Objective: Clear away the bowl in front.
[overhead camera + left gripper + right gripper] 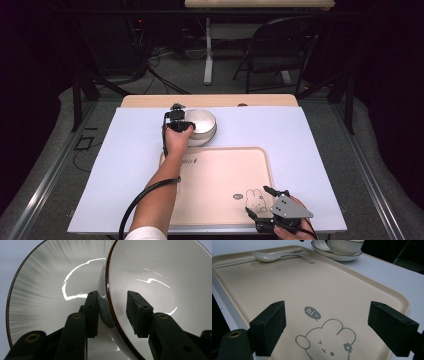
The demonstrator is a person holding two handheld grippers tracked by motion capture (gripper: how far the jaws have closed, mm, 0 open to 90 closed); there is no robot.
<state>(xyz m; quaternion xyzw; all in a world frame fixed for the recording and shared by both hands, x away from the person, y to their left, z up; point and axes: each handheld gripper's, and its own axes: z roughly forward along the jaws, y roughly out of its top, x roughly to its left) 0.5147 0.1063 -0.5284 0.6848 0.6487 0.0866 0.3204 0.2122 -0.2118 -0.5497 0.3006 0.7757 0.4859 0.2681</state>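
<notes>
now the left tongs [111, 310] straddle the bowl [160, 277] rim on the far plate [50, 285], not visibly clamped; next, pinch and lift toward the tray [287, 290], right tongs [332, 327] apart.

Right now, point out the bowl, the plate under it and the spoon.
bowl [160, 272], left gripper view, on its inner wall.
plate [42, 290], left gripper view, on its ribbed inner face.
spoon [265, 256], right gripper view, on its scoop.

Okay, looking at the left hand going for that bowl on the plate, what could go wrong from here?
1. The left tool straddles only the bowl's thin rim, so the glossy bowl could slip or tip when lifted.
2. The bowl sits in the plate; dragging it could shift the plate.
3. A spoon lies on the tray, near any set-down spot.
</notes>
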